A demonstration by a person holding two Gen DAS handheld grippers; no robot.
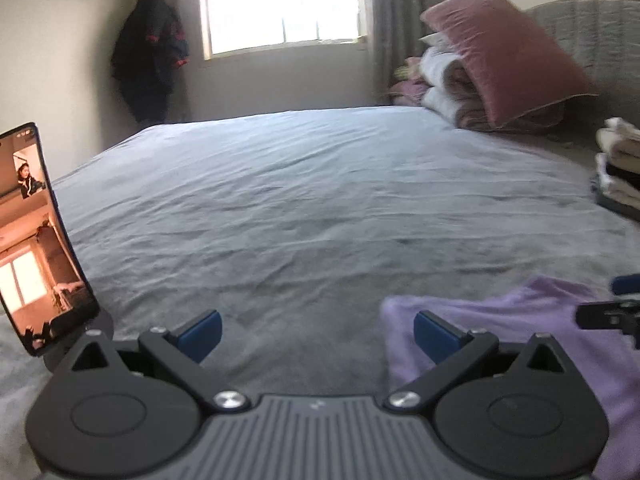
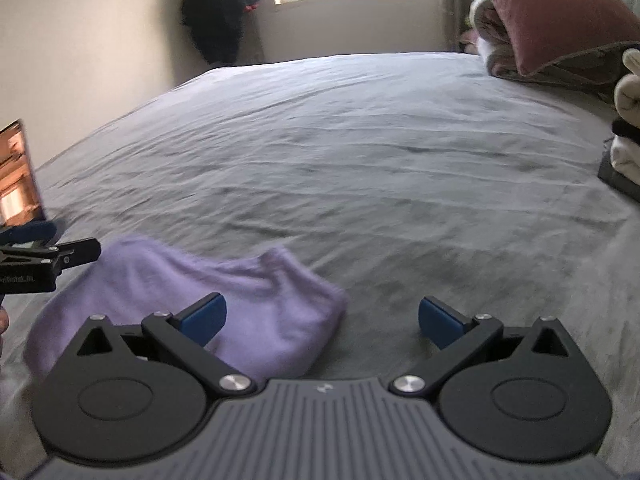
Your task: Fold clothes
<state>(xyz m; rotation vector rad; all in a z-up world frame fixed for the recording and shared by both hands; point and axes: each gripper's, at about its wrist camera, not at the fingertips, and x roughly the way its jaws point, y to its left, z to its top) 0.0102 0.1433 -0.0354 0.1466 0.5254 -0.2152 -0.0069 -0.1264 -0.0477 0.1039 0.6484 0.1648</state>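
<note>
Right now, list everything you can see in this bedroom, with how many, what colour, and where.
bed sheet: one, grey, covering the bed.
garment: one, lilac, folded, near edge of the bed between the two grippers.
pillow: one, dusty pink, leaning on folded bedding at the far right.
stack of folded clothes: one, cream, white and dark, right edge of the bed.
phone: one, screen lit, propped upright at the left.
jacket: one, dark with red, hanging in the far corner.
window: one, bright, far wall.
curtain: one, grey, right of the window.
left gripper: black, blue fingers, open.
right gripper: black, blue fingers, open.
</note>
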